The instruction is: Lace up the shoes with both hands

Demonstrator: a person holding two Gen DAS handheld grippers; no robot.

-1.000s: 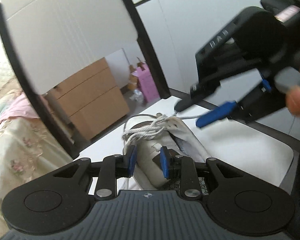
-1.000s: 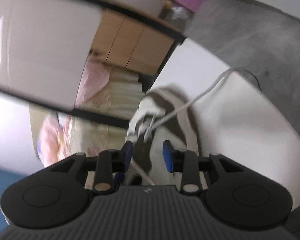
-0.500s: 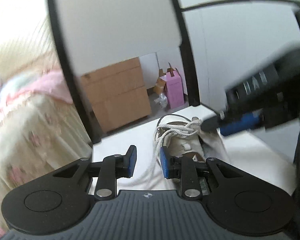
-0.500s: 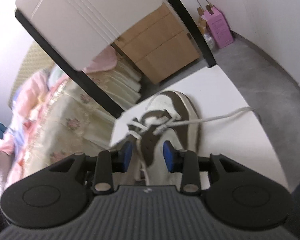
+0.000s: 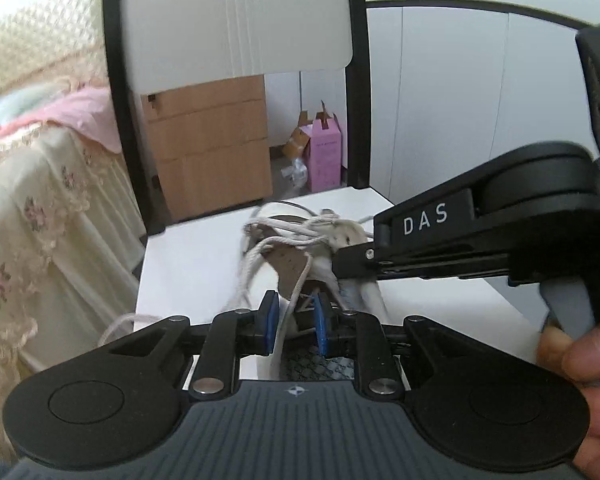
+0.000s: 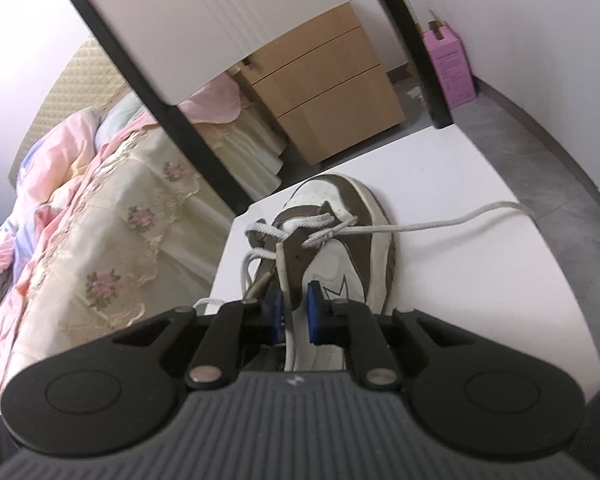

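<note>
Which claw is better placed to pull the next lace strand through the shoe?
Probably the right claw: a white lace strand runs between its closing jaws, straight from the shoe. The left claw looks less cleanly lined up.

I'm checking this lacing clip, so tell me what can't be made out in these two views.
- Left wrist view: the shoe is blurred, and the right gripper covers its right side.
- Right wrist view: the shoe's heel is hidden behind the gripper body.
- Right wrist view: the lace end runs past the table edge, unseen.
- Whether either gripper's fingers pinch lace is unclear.

Home bedroom, bed (image 6: 112, 208) with floral lace cover (pink quilt atop), wooden drawers (image 6: 332, 92)
</note>
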